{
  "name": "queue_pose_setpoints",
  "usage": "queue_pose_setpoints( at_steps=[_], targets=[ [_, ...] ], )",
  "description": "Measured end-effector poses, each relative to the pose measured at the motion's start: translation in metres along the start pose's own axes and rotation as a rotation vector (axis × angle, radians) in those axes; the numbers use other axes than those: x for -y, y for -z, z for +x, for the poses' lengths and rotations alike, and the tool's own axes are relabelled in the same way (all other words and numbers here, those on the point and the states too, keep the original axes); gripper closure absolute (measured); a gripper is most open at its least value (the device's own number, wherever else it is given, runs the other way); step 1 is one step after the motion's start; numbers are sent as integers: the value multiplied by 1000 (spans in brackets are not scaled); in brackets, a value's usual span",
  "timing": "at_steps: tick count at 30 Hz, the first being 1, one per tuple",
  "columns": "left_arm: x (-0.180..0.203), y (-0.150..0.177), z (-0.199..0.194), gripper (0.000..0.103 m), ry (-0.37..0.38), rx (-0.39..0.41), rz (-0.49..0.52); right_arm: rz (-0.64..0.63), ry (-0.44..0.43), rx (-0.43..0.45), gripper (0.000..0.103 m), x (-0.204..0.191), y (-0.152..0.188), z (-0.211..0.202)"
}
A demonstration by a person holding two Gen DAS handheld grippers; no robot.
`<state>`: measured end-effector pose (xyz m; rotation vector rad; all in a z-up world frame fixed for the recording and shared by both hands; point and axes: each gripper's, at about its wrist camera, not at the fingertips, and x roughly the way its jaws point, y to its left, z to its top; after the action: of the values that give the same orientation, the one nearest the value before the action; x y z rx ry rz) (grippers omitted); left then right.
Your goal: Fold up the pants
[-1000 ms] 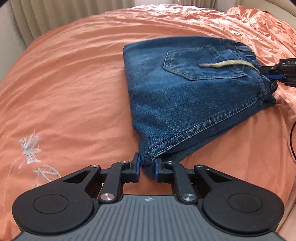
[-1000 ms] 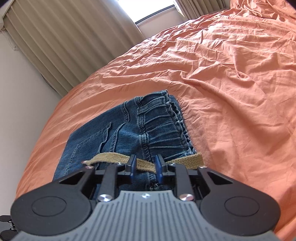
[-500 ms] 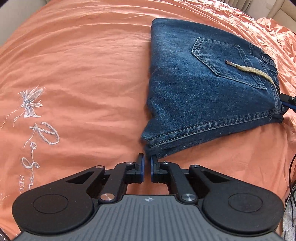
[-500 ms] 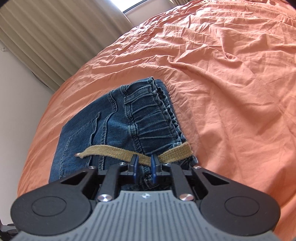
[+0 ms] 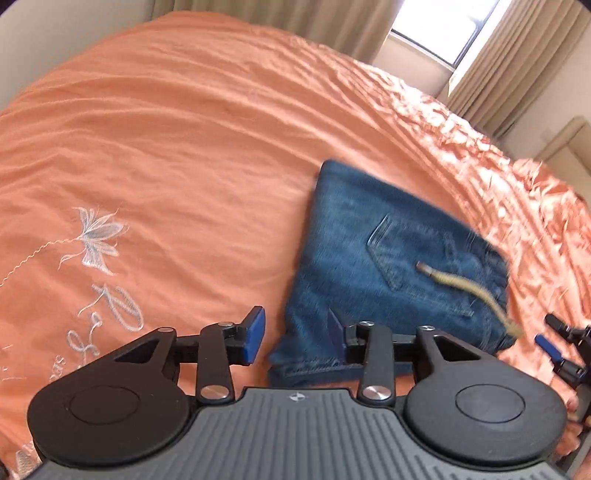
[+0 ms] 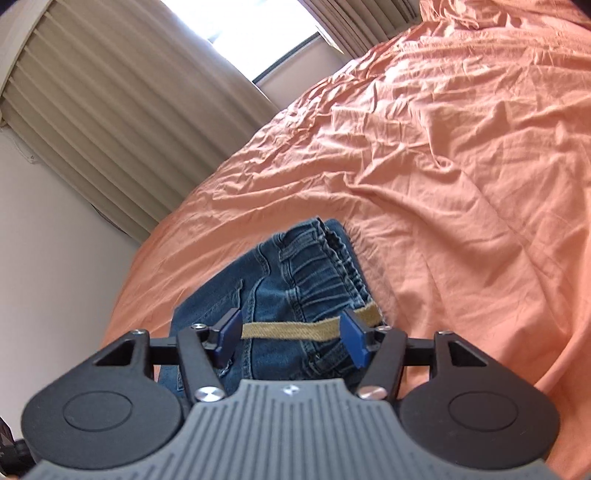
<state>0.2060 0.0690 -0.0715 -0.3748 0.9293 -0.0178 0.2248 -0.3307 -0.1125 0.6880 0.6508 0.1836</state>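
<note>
From the left wrist camera, white embroidery [image 5: 99, 240] of a flower and cursive letters shows at the far left of the orange bedspread [image 5: 184, 147]; the right wrist view shows none of it. Next comes the left gripper [image 5: 295, 334], its jaws apart and opening, pressing on nothing; the folded corner of the jeans [image 5: 388, 266] lies below the gap, nearer the right-hand pad. The jeans lie folded flat on the bed, right of centre, with 1 back pocket [image 5: 399, 254] facing up and a tan drawstring [image 5: 465, 288] trailing across it. This view is blurred, so the stitching is hard to read. At the far right edge the right gripper [image 5: 554, 343] appears in part, just beside the waistband end.

The right wrist camera shows what the left one blurs: at its left, beige curtains [image 6: 129, 110] and a bright window [image 6: 258, 33], then the gathered waistband [image 6: 325, 273]. The right gripper [image 6: 291, 338] has its jaws wide and opening; the drawstring [image 6: 295, 328] spans the gap between the 2 blue pads, unclamped. To the right, only wrinkled bedspread [image 6: 461, 147].
</note>
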Motion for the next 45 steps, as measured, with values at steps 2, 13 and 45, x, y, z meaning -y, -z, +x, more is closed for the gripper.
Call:
queue_pose_setpoints(
  at_steps=[2, 13, 45],
  targets=[
    [1, -11, 2, 46, 47, 32, -45, 19, -13, 7, 38, 3, -4, 2],
    [-14, -32, 56, 32, 182, -5, -276, 293, -87, -47, 27, 58, -39, 40],
    [-64, -34, 180, 83, 399, -136, -408, 280, -244, -357, 73, 87, -42, 155]
  ],
)
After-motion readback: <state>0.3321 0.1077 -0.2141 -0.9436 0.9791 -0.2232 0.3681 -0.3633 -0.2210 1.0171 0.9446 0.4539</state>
